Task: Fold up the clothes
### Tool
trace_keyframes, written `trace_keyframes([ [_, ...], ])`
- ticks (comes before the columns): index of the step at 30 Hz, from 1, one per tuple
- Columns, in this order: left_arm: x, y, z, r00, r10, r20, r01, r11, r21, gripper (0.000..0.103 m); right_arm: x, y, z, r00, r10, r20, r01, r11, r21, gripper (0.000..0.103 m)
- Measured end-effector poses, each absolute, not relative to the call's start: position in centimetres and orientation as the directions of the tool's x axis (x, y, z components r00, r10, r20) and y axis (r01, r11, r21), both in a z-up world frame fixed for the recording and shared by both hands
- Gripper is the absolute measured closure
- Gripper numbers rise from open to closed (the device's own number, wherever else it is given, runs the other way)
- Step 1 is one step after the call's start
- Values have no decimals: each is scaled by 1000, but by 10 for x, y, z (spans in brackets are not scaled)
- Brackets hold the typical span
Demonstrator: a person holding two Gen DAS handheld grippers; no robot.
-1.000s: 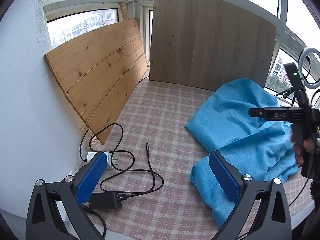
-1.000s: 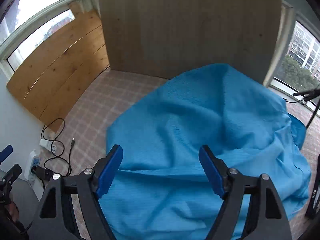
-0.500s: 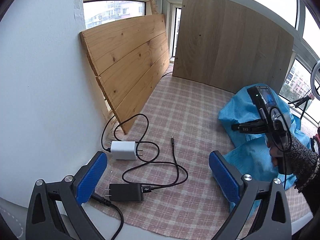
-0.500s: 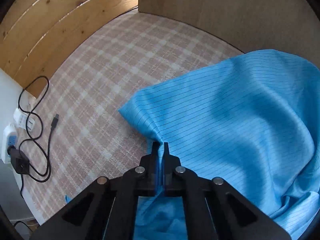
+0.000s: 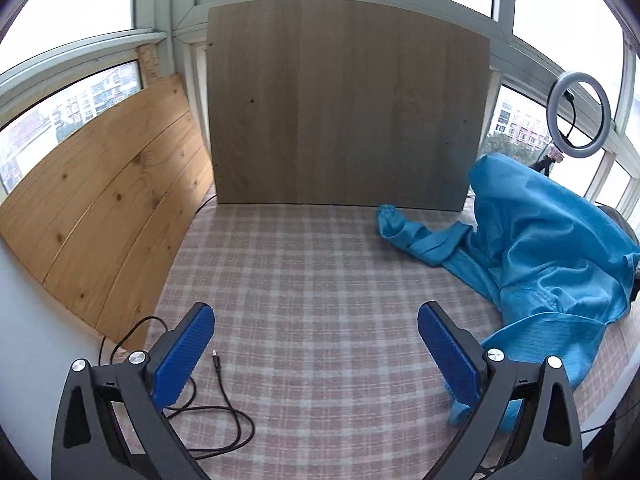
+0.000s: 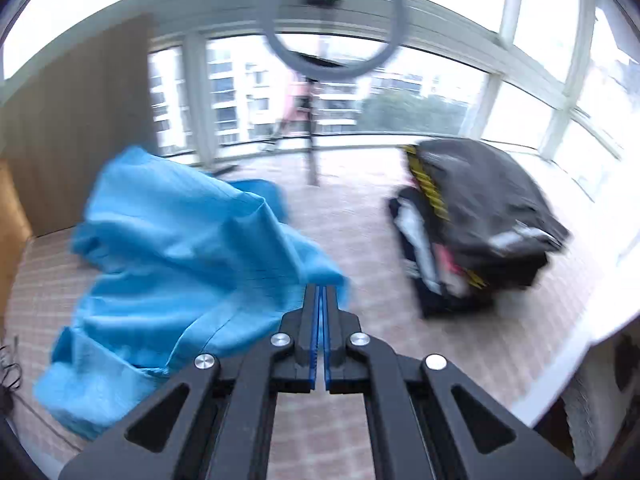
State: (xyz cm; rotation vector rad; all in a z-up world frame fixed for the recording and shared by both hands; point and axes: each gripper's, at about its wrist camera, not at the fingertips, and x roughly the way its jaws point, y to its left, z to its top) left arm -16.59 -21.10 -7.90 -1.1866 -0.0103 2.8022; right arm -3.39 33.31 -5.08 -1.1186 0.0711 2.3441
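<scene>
**A:** Start on your left. How does your left gripper (image 5: 316, 356) sit?

**B:** It points down at a slant over the checked tablecloth (image 5: 320, 280), and your two blue pads (image 5: 182, 354) stand wide apart with nothing between them, only bare cloth below. Just beside the left pad lies one black cable (image 5: 224, 396) with its plug end free on the cloth.

**A:** And behind it?

**B:** Two boards lean at the back: one pine plank panel (image 5: 108, 216) on the left, one grey-brown board (image 5: 344, 112) upright in the middle.

**A:** Where is the garment?

**B:** There is one blue garment (image 5: 552, 248), on the right of the table. Part of it is lifted into a peak, and one sleeve (image 5: 416, 232) trails out flat toward the grey-brown board. Its lower hem lies just beside your left gripper's right pad.

**A:** Now my right hand.

**B:** Your right gripper (image 6: 322, 300) is clamped tight on a fold of the blue garment (image 6: 188, 248); the cloth hangs from the fingertips, draping down and to the left. The right wrist view is blurred.

**A:** Anything further right?

**B:** One ring light (image 6: 332, 12) on its stand by the windows, and one stack of dark folded clothes (image 6: 480, 216) on the table, well apart from the blue garment.
</scene>
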Motion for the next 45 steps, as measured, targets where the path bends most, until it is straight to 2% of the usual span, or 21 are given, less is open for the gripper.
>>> trace_keyframes([
  [1,-174,-193,-82,-682,120,-722,-127,-991,-44,1,-11,367,-60,-412,502,-761,-557,-799,-226,101],
  [2,-181,-174,-86,-670,146,-728,-167,-985,-44,1,12,399,-69,-335,498,-800,-599,-768,-227,101],
  [5,-201,-116,-98,-620,207,-757,-270,-962,-43,1,54,426,-70,-353,435,-829,-650,-751,-117,96],
  [7,-206,-81,-103,-590,243,-770,-321,-946,-52,1,49,417,-67,-411,381,-828,-595,-800,-72,70],
  [8,-206,-67,-103,-585,255,-770,-340,-939,-53,1,39,408,-68,-444,348,-825,-551,-833,-55,43],
  [9,-205,-54,-103,-586,259,-768,-351,-935,-47,1,23,394,-75,-483,309,-820,-492,-870,-38,26],
  [10,-203,-44,-102,-590,256,-765,-355,-934,-39,1,3,379,-79,-517,271,-812,-431,-902,-27,24],
  [15,-197,-22,-102,-586,208,-783,-310,-951,-21,1,-131,339,-107,-605,112,-788,-115,-992,-52,24],
  [18,-194,-24,-104,-588,144,-796,-238,-971,1,1,-222,333,-132,-582,85,-809,0,-995,-104,24],
  [20,-192,-29,-105,-594,84,-800,-179,-983,29,1,-278,330,-154,-542,24,-840,68,-995,-72,24],
  [23,-191,-42,-106,-591,9,-807,-84,-995,51,1,-335,323,-188,-468,-140,-872,172,-983,65,24],
  [24,-192,-45,-105,-589,-7,-808,-61,-997,53,1,-342,319,-196,-453,-187,-872,199,-974,105,30],
  [25,-194,-48,-104,-589,-20,-808,-42,-998,55,1,-345,316,-202,-441,-217,-871,223,-966,128,43],
  [26,-197,-50,-104,-590,-32,-807,-25,-998,59,1,-346,312,-206,-429,-242,-871,247,-958,145,93],
  [27,-201,-50,-103,-591,-44,-805,-16,-998,66,1,-342,311,-207,-424,-242,-873,267,-954,135,101],
  [31,-228,-37,-99,-614,-63,-787,-32,-994,105,1,-291,347,-174,-528,-210,-823,299,-953,51,101],
  [36,-267,9,-104,-621,23,-783,-140,-987,82,1,-189,440,-142,-553,-132,-823,172,-984,43,101],
  [39,-284,43,-114,-592,112,-798,-224,-974,29,1,-116,480,-150,-476,-32,-879,121,-992,-30,101],
  [43,-300,99,-135,-518,218,-827,-365,-931,-18,1,-51,492,-180,-305,16,-952,120,-991,-55,99],
  [44,-303,114,-138,-505,234,-831,-401,-916,-15,1,-43,494,-181,-309,35,-951,102,-992,-70,90],
  [45,-306,129,-141,-490,250,-835,-437,-899,-13,1,-40,496,-179,-323,48,-945,79,-994,-78,74],
])
